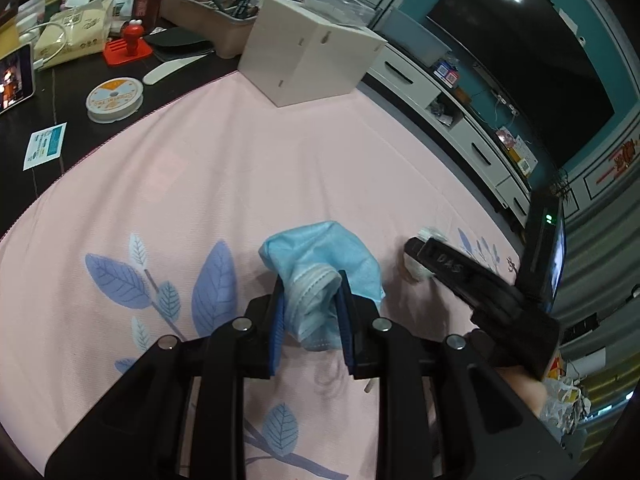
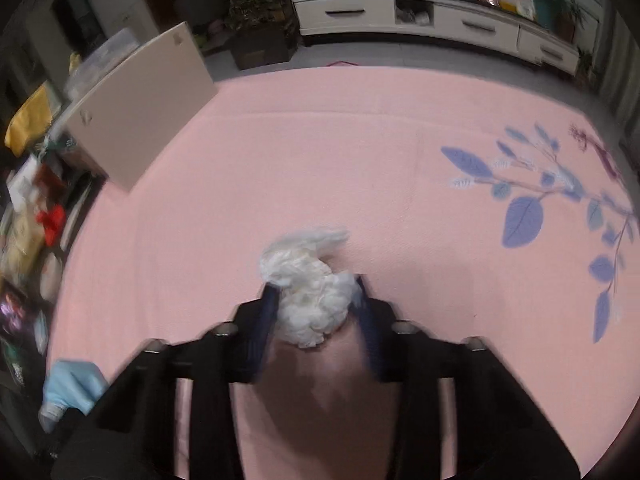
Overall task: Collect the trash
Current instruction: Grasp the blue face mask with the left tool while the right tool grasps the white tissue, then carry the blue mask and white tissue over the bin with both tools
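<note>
A crumpled blue face mask [image 1: 320, 268] sits between the blue pads of my left gripper [image 1: 310, 300], which is shut on it just above the pink tablecloth [image 1: 224, 168]. In the right wrist view a crumpled white tissue [image 2: 308, 292] fills the gap of my right gripper [image 2: 316, 296], and both pads press against it. The same tissue [image 1: 424, 240] peeks out behind the right gripper's black body [image 1: 480, 284] in the left wrist view. The blue mask [image 2: 72, 388] also shows at the lower left of the right wrist view.
A white open-top box [image 1: 308, 56] stands at the cloth's far edge, seen too in the right wrist view as a white box [image 2: 140, 108]. Beyond it lie a round tape spool [image 1: 115, 100], a red toy figure [image 1: 130, 40], a tablet [image 1: 16, 76] and desk clutter. A white cabinet [image 2: 440, 20] lines the wall.
</note>
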A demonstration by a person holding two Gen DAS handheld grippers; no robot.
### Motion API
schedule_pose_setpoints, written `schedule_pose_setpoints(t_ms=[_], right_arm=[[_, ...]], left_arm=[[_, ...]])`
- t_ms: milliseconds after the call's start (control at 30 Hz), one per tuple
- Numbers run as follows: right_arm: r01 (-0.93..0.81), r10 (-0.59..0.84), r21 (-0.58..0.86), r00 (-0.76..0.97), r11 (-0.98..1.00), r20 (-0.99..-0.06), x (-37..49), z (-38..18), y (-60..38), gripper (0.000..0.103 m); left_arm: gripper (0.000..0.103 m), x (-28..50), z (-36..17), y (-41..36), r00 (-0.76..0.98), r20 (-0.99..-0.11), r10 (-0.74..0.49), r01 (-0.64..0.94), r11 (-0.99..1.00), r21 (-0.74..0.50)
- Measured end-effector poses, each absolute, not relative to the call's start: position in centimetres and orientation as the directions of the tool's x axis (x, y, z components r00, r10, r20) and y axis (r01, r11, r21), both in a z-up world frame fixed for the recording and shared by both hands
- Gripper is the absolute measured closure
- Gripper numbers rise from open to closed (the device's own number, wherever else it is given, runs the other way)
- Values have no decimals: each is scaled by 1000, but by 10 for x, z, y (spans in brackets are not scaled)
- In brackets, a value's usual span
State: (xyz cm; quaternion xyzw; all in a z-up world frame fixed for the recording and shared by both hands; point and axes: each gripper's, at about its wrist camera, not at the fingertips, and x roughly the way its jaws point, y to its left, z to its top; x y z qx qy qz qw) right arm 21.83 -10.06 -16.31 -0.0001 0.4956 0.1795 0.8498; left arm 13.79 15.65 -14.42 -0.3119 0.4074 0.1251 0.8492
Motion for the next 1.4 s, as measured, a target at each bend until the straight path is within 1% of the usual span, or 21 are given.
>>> schedule_pose_setpoints(t_ms=[233, 400, 500, 633, 700, 800, 833, 933, 1067, 1200, 1400], right_arm=[[-329, 313, 161, 486, 931, -816, 175, -138, -141, 74], [-291, 329, 204, 494, 935, -805, 109, -120, -221, 74], [-238, 304, 206, 524, 949, -796, 70, -104, -270, 74], [-156, 219, 156, 607, 975, -764, 16, -81, -330, 74], [-118, 193, 153, 639, 981, -745, -3, -72, -354, 74], [-57, 180, 192, 674, 980, -716, -35, -57, -396, 74], [-34, 156, 184, 689, 982, -708, -42, -53, -406, 74], [74, 16, 105, 742, 992, -670, -70, -40, -438, 74], [127, 31, 189, 747, 974, -664, -92, -36, -479, 73], [193, -27, 188, 763, 963, -646, -112, -33, -510, 73], [269, -54, 242, 765, 932, -642, -131, -44, -556, 73]], left_arm=[[79, 135, -131, 145, 662, -747, -61, -423, 792, -441], [79, 126, -107, 125, 711, -698, -89, -337, 828, -449], [79, 115, -89, 98, 735, -668, -117, -256, 865, -433], [79, 92, -75, 59, 754, -648, -108, -185, 912, -367], [79, 80, -72, 34, 752, -644, -137, -131, 927, -350], [79, 68, -67, 2, 742, -645, -183, -64, 938, -340], [79, 62, -64, -16, 734, -644, -216, -21, 940, -340], [79, 50, -54, -57, 714, -639, -285, 78, 940, -332], [79, 33, -38, -117, 690, -622, -371, 222, 926, -307], [79, 20, -26, -174, 648, -613, -451, 336, 892, -302], [78, 8, -27, -243, 589, -617, -522, 443, 847, -295]])
